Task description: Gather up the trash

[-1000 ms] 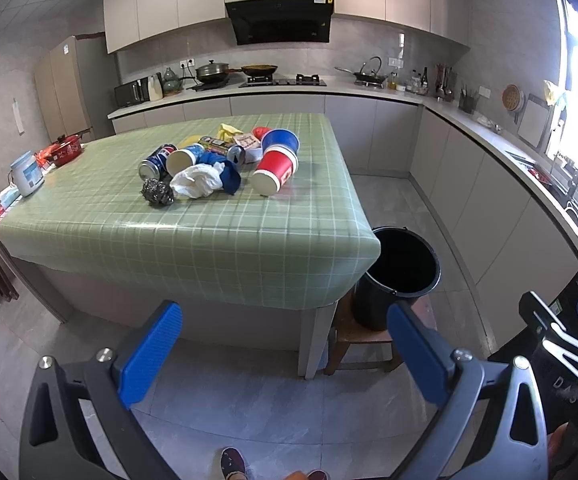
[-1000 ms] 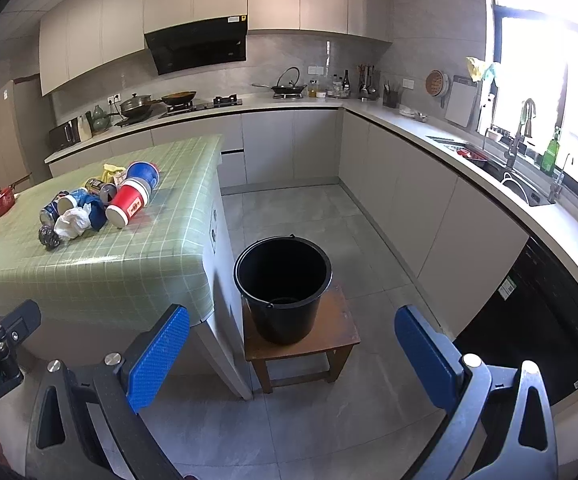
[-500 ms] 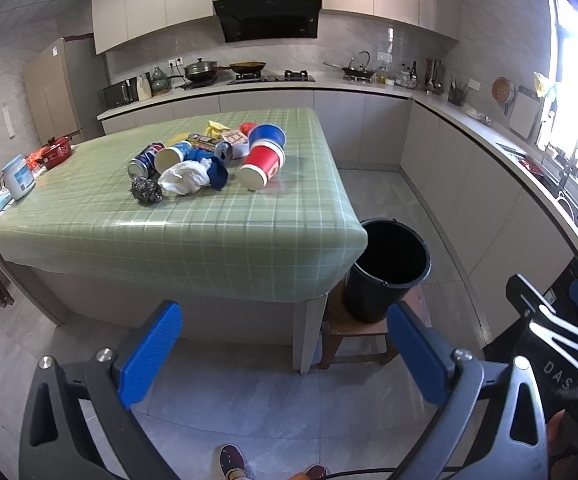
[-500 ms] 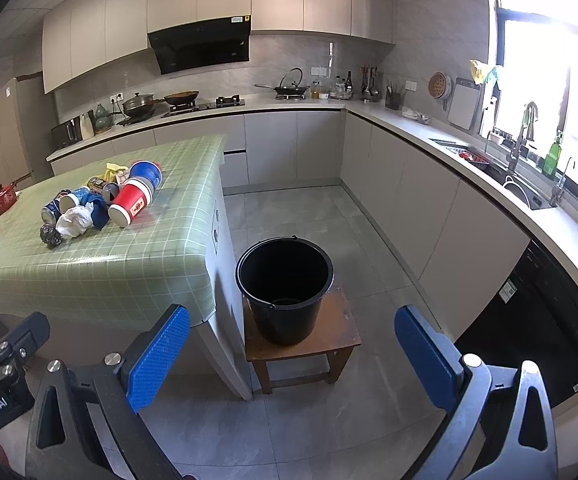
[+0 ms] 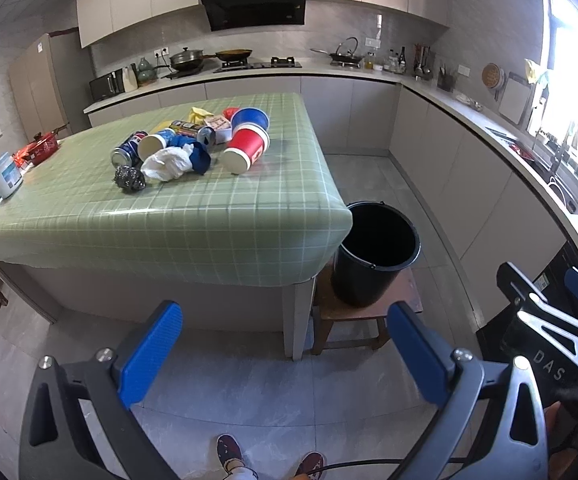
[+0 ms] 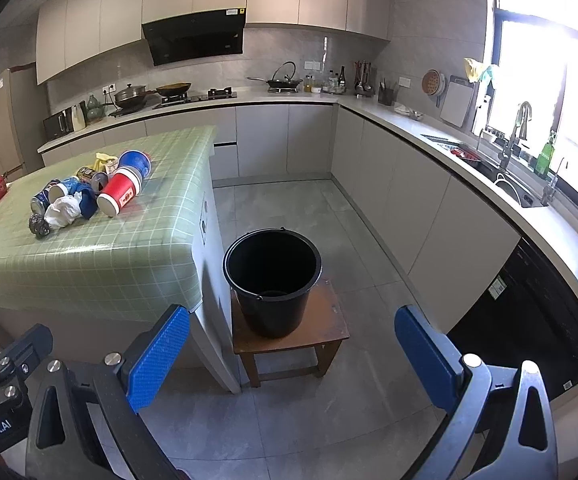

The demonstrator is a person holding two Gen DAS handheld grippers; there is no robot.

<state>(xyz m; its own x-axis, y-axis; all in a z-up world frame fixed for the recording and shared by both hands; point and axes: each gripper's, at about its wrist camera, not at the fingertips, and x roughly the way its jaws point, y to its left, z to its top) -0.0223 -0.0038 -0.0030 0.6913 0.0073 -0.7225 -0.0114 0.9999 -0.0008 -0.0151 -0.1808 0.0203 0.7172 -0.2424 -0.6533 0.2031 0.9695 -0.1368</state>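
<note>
trash (image 5: pixel 193 148) sits heaped mid-table, far from both wide, empty grippers, left gripper (image 5: pixel 281 356) and right gripper (image 6: pixel 293 356); toppled red cup (image 5: pixel 247 150) may roll off before reaching the black bucket (image 6: pixel 273 280).

Home kitchen: stove (image 6: pixel 195 96), range hood (image 6: pixel 195 42), sink (image 6: pixel 507 186).

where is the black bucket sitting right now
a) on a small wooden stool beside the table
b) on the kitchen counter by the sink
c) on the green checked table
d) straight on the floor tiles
a: the black bucket stands on a small wooden stool on the floor, next to the corner of the green checked table where the trash lies.
</note>
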